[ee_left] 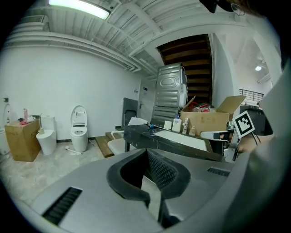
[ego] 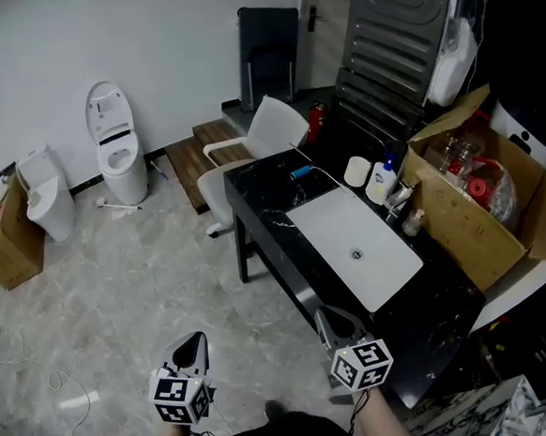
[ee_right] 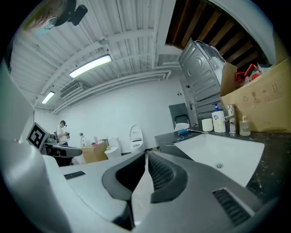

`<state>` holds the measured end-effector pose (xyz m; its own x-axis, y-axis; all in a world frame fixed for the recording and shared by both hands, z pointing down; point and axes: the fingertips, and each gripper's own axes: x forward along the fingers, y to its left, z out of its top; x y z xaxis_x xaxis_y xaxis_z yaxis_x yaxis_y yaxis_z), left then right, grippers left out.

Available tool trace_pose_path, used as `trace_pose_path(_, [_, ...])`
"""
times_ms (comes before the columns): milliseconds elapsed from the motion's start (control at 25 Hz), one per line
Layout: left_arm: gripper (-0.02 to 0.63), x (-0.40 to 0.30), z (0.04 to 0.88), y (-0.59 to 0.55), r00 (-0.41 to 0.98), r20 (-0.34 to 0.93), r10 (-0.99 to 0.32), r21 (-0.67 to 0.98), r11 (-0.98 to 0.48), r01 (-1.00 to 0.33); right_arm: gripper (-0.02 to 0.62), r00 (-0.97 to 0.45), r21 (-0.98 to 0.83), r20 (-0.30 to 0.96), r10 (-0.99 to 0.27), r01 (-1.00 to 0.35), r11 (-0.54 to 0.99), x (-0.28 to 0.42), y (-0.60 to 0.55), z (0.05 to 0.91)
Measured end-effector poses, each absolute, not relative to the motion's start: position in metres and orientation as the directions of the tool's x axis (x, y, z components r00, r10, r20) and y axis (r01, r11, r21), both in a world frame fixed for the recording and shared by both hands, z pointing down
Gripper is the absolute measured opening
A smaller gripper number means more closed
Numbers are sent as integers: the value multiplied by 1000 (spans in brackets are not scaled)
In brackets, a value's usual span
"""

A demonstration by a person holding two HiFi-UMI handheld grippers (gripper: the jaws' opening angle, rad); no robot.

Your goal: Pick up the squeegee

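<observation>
Dark marble tabletop (ego: 268, 201) with a white sink (ego: 334, 222) sunk into it is stretching away ahead of the right hand-held gripper (ego: 325, 314), which is hanging over its near end with jaws pressed together and nothing between them. The left hand-held gripper (ego: 197, 339) is hovering over the floor, off to the left of the tabletop, its jaws likewise shut and empty. What I am taking for the squeegee (ego: 300, 173), a small blue-handled thing, is lying flat at the far end, well ahead of both and beyond the sink, slightly left of the right hand-held gripper's line. Several things are looking risky from here. With the jaws shut, a straight reach would be shoving the squeegee rather than taking it, and it is sitting near the far edge, where a chair (ego: 268, 131) is standing just beyond, so a nudge could be sending it off the tabletop. A cup (ego: 357, 170) and bottles (ego: 379, 183) are crowding the stretch to its right, in front of a cardboard box (ego: 461, 221), and a wide swing from that side could be tipping them. Since the handle is lying low, jaws coming in too flat may be scraping the marble or pinching only its tip.
</observation>
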<state>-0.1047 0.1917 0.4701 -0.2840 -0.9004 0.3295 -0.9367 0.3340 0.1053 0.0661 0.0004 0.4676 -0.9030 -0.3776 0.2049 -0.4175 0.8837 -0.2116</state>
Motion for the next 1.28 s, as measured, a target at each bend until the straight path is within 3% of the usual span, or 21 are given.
trace_pose_path(640, [20,-154,478,78,-288,335,-897,94,336,-937,54,-902,-250,213,-375,-421,872,28,-104,488])
trace_pose_path(1280, [20,-261,490,-136,-34,344,-939,117,79,-990,54,-757,-237,263,-598,-652,721,-21,-253,505])
